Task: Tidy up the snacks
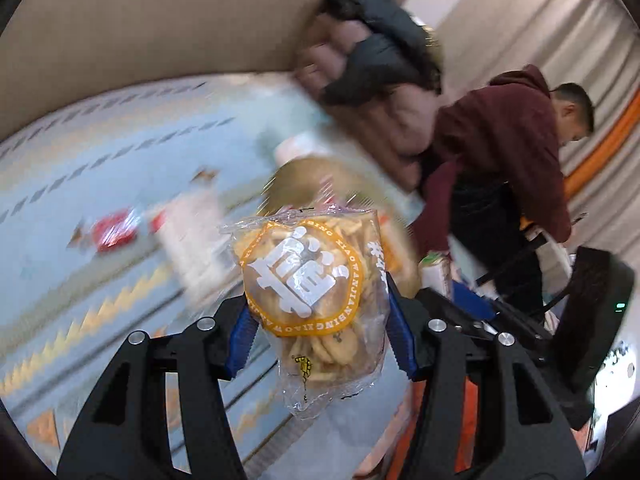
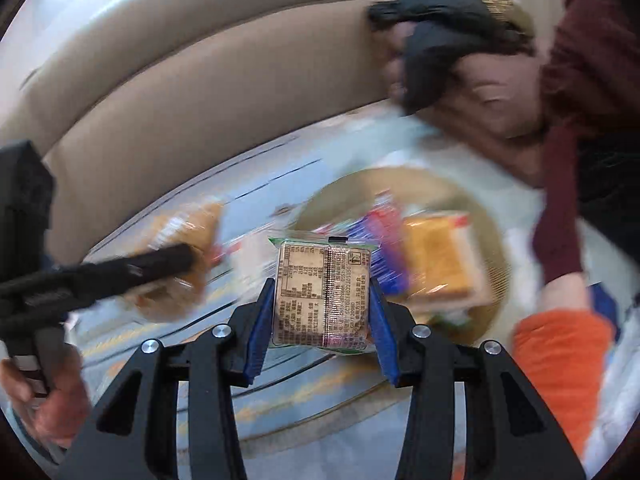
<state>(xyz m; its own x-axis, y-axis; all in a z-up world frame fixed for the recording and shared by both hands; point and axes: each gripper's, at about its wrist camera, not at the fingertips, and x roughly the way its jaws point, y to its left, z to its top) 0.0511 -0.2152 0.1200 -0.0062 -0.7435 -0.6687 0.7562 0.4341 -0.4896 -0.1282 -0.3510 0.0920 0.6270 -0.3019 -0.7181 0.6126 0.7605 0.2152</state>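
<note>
Both snacks are lifted and in transit. The left gripper (image 1: 318,330) has its fingers clamped on a clear bag of round crackers (image 1: 316,304), long axis upright, logo facing the camera. The right gripper (image 2: 322,326) pinches a small wrapped biscuit packet (image 2: 322,296), label side up, above the blurred woven tray (image 2: 494,248). Next, I judge, comes lowering each in among the tray's snacks.

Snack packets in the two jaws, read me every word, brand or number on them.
"XIAOWANJIANBING": round the orange ring on the clear cracker bag, left gripper.
Large white characters inside the ring: stylised, unreadable.
Printed table and number row on the brown wrapped packet, right gripper: too small.
</note>
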